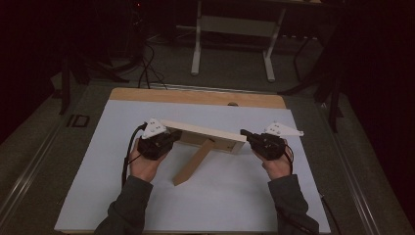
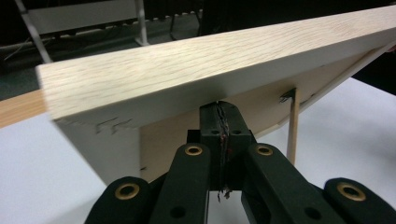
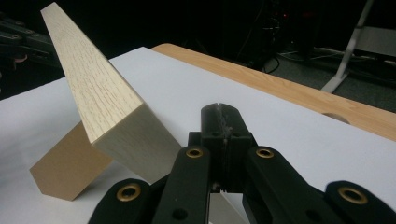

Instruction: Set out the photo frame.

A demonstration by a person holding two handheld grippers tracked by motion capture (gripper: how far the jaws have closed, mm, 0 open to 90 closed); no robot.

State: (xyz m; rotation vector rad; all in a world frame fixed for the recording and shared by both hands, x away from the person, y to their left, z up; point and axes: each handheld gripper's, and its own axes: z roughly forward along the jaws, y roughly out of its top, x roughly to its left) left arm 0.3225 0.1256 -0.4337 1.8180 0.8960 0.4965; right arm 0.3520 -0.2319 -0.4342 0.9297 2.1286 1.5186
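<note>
A light wooden picture frame [image 1: 205, 131] stands tilted on the white board, propped from behind by its brown cardboard stand [image 1: 193, 164]. My left gripper [image 1: 170, 138] is at the frame's left end. Its jaws are shut with nothing between them, their tips just under the frame's top rail [image 2: 210, 60] against the brown backing, with the stand's thin edge [image 2: 292, 135] to their right. My right gripper [image 1: 245, 133] sits at the frame's right end, shut and empty. In the right gripper view it lies beside the frame's end [image 3: 93, 88], with the stand [image 3: 65, 168] lower left.
A white board [image 1: 147, 196] covers most of the wooden table [image 1: 195, 96], which has a small hole [image 1: 233, 104] near its far edge. Beyond the table stand a white desk frame's legs [image 1: 196, 49] and cables on a dark floor.
</note>
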